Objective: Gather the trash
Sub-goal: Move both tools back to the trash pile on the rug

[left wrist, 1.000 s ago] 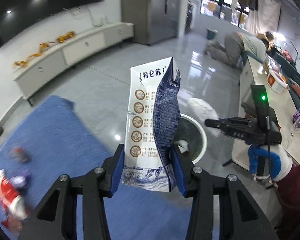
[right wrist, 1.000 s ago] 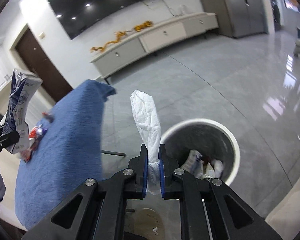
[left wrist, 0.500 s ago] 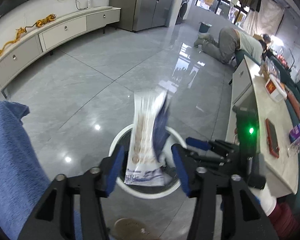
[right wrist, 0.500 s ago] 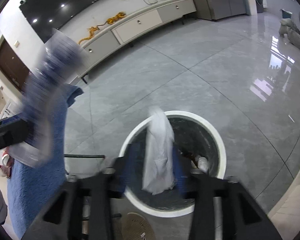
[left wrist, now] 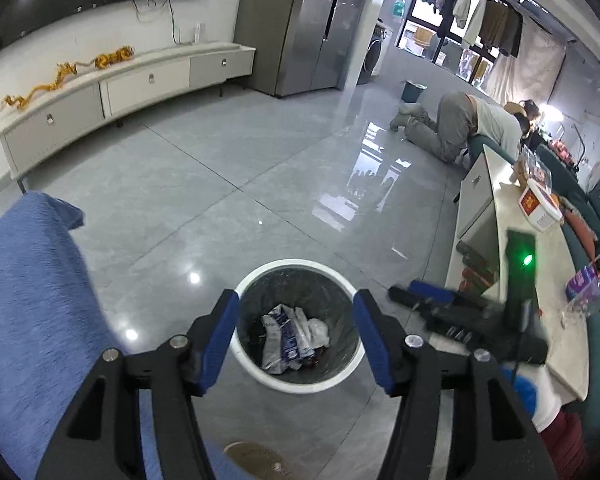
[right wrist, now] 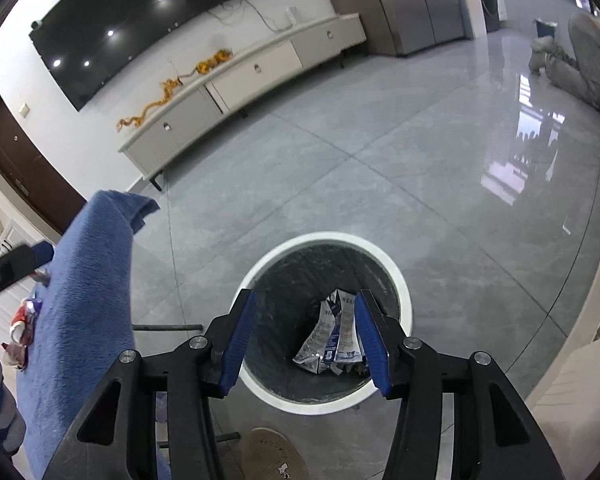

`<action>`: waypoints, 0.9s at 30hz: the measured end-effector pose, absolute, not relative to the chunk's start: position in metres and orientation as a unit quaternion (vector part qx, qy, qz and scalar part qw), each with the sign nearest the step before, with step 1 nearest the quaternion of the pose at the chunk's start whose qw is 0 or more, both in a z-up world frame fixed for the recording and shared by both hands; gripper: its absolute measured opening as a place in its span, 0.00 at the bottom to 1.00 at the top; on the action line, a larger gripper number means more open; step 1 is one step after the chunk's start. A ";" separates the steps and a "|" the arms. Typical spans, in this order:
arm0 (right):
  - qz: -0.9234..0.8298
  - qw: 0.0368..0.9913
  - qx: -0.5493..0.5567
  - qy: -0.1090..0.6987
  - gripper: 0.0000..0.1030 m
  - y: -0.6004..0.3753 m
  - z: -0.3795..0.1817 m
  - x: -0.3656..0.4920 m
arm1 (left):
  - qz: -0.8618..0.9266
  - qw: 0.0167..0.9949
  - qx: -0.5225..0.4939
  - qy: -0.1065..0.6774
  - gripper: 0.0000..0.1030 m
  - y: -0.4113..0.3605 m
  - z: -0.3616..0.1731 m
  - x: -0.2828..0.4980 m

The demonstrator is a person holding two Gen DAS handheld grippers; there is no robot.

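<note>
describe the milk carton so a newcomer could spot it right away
Find the round white-rimmed bin on the grey floor beside the blue cloth. The milk carton lies crumpled at its bottom, the only piece with blue-and-white print, next to plain white wrapping.

Right gripper [left wrist: 432,300] motion-blurred in left view, bin [right wrist: 400,280] bottom partly hidden behind right gripper's fingers [right wrist: 374,344], small red wrappers [right wrist: 22,320] on blue cloth [right wrist: 84,300] unreadable, kneeling person [right wrist: 580,60] cut off at edge.

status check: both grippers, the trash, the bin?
Left gripper and right gripper open, empty, jaws just opened. Milk carton lies in bin. More wrappers on blue cloth. Nothing in the way.
</note>
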State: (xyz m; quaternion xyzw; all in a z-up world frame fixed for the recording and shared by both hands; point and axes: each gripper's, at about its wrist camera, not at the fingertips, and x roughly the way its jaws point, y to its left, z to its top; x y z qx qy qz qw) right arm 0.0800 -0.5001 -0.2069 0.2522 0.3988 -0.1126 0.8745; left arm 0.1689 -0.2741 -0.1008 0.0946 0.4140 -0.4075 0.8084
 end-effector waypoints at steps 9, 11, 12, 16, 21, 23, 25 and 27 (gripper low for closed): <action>-0.095 0.914 0.212 0.333 0.49 -0.465 -0.121 0.046 | -0.378 0.846 0.092 0.363 0.56 -0.194 -0.047 0.137; -0.088 0.922 0.201 0.320 0.49 -0.453 -0.104 0.041 | -0.367 0.856 0.091 0.353 0.56 -0.172 -0.037 0.131; -0.084 0.925 0.196 0.313 0.50 -0.446 -0.094 0.039 | -0.362 0.860 0.090 0.348 0.56 -0.160 -0.034 0.130; -0.068 0.938 0.171 0.294 0.50 -0.418 -0.060 0.035 | -0.341 0.876 0.076 0.331 0.56 -0.114 -0.020 0.122; -0.045 0.949 0.146 0.276 0.51 -0.386 -0.026 0.032 | -0.308 0.896 0.051 0.316 0.56 -0.050 -0.012 0.114; -0.033 0.953 0.134 0.271 0.52 -0.369 -0.014 0.032 | -0.295 0.902 0.034 0.313 0.56 -0.021 -0.012 0.112; -0.023 0.956 0.121 0.268 0.53 -0.354 -0.003 0.034 | -0.281 0.907 0.020 0.311 0.56 0.006 -0.014 0.112; -0.009 0.958 0.107 0.265 0.54 -0.337 0.007 0.036 | -0.264 0.913 0.004 0.312 0.56 0.036 -0.017 0.112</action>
